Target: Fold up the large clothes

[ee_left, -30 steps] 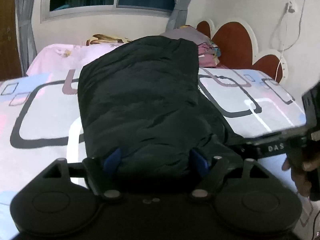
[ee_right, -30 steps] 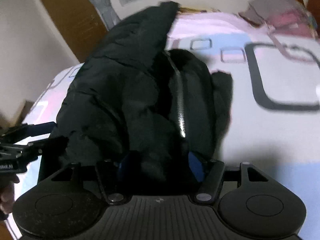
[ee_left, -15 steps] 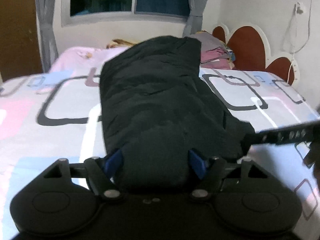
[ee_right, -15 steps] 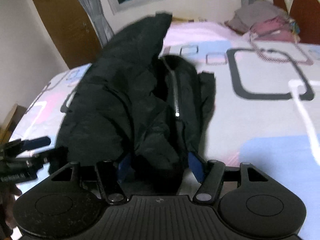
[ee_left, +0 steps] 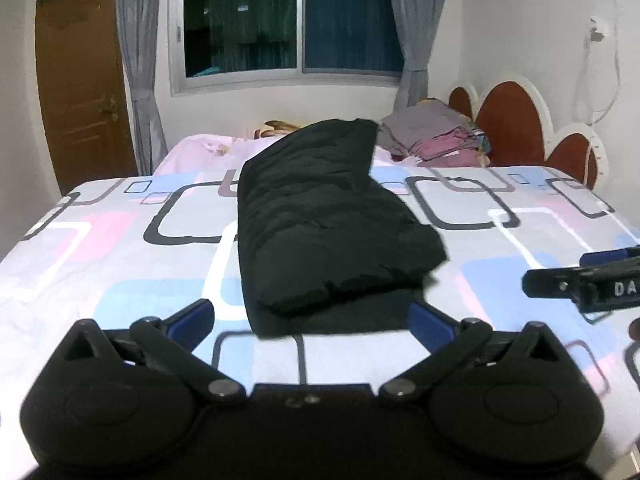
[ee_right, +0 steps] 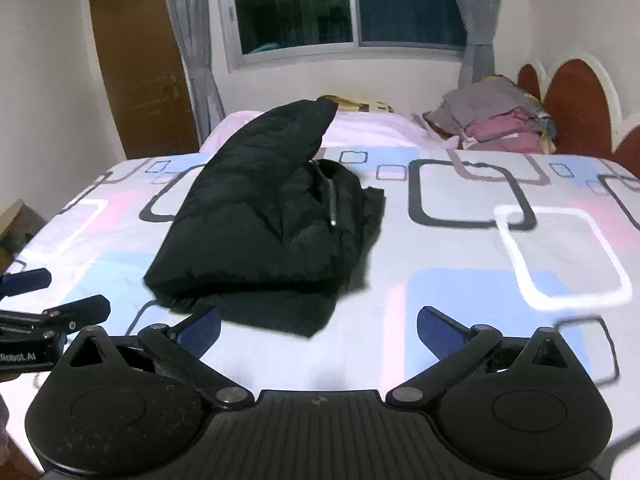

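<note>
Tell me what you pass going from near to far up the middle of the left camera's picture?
Left tool, spread wide → black jacket on the bed → window on the far wall.

Both grippers just popped their jaws wide, nothing between them. Left gripper (ee_left: pixel 311 318) and right gripper (ee_right: pixel 319 326) hang side by side (angled downward).

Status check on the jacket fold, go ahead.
Left gripper and right gripper: jaws just opened, empty. Black jacket folded on bed. Nothing in the way.
</note>
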`<state>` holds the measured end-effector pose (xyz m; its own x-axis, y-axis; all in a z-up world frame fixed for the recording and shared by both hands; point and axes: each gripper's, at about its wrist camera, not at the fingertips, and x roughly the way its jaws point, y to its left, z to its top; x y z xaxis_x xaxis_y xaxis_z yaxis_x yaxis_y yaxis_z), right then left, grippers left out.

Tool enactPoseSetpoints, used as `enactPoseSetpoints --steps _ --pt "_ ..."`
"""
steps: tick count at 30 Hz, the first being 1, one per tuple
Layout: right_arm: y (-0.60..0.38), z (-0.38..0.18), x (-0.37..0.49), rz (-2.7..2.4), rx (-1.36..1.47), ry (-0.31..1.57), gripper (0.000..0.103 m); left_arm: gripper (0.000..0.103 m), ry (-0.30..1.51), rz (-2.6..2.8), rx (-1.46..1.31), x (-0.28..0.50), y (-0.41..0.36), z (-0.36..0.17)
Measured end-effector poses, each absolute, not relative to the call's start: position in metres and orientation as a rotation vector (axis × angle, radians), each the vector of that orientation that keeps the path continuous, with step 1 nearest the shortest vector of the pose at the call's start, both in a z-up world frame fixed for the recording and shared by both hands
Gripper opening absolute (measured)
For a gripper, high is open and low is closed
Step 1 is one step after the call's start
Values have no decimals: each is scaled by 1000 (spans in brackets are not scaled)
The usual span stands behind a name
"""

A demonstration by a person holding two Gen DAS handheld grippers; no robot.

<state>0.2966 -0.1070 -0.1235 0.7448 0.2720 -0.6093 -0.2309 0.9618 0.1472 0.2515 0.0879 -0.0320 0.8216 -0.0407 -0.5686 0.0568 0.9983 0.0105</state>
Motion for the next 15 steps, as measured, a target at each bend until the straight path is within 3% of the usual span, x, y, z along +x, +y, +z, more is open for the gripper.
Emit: enactPoseSetpoints --steps 15 --pt "-105 -101 202 281 61 627 103 103 531 -40 29 165 78 -9"
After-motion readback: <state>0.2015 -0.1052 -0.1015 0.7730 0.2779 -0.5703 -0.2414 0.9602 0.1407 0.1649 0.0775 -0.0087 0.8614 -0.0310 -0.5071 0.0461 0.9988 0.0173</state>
